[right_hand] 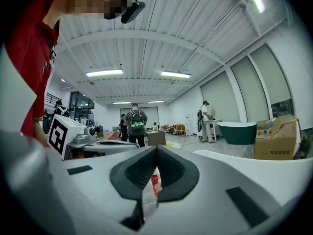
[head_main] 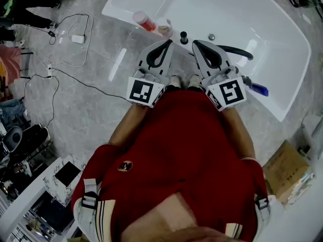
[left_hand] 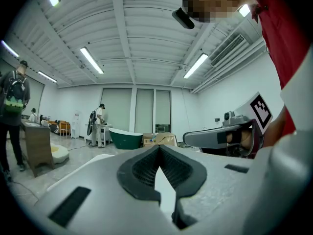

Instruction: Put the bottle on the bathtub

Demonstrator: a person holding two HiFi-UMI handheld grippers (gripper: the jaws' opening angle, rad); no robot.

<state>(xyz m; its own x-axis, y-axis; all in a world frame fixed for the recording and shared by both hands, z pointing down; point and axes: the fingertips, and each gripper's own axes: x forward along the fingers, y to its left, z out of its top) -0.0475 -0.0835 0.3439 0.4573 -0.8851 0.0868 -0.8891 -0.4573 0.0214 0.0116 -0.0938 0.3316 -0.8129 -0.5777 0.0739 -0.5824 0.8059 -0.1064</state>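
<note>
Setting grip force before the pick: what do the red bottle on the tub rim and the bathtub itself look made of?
The red bottle: likely glossy translucent plastic, since the red looks see-through, with a pale cap; too small to be sure. The bathtub: smooth glossy white, acrylic or glazed ceramic; soft sheen on its curved walls.

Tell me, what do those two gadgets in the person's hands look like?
The left tongs and right tongs are pale grey, tapering to a tip, lined with black ribbed pads. Each carries a white cube printed with black square markers. The person wears a red short-sleeved shirt.
</note>
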